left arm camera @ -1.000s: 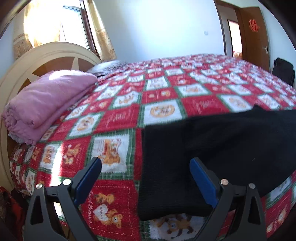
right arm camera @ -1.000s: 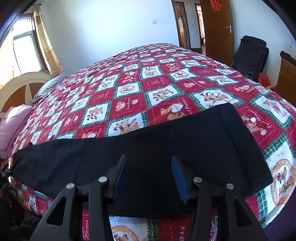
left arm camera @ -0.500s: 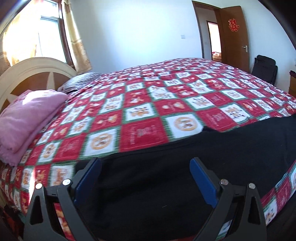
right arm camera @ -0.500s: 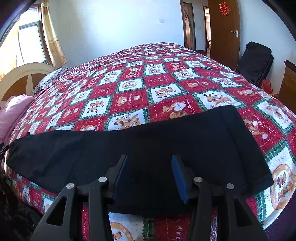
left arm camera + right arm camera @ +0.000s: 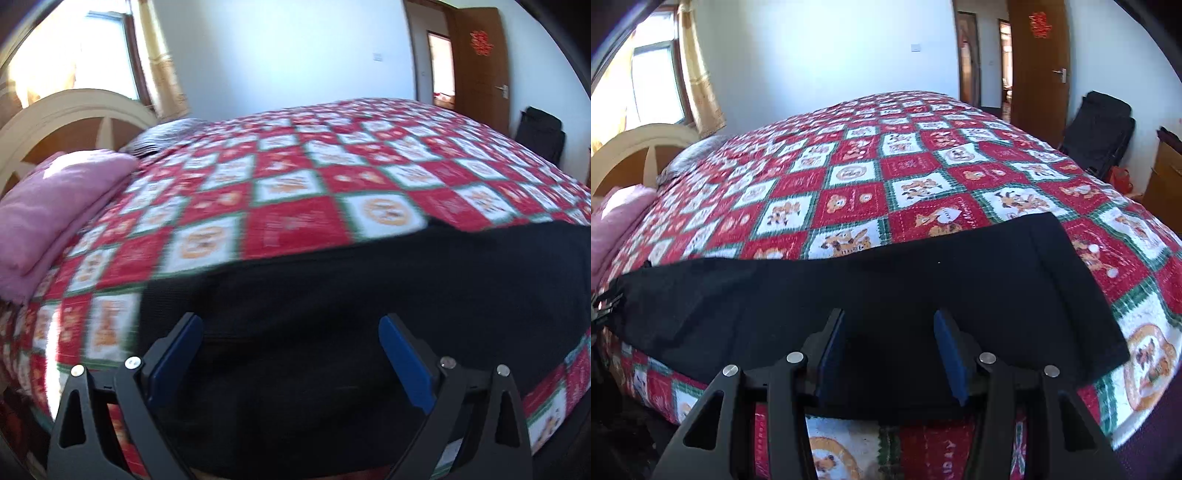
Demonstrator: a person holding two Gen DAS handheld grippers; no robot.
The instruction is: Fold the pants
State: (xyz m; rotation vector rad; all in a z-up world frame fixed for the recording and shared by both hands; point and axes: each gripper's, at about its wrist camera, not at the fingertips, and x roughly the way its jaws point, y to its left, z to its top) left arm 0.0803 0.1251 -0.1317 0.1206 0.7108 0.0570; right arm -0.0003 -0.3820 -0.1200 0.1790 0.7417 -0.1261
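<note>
Black pants [image 5: 886, 291] flat on bed's near edge, long axis left-right across view, wide end w/ hem band at right. Plain dark cloth. Left gripper [image 5: 291, 350] jaws wide apart, right gripper [image 5: 888, 350] half apart; both above pants, nothing pinched. Red-green quilt [image 5: 849, 166] underneath; pink blanket [image 5: 55, 206] at left.

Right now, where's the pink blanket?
The pink blanket lies folded at the far left of both wrist views, on the quilt by the headboard, apart from the black pants.
</note>
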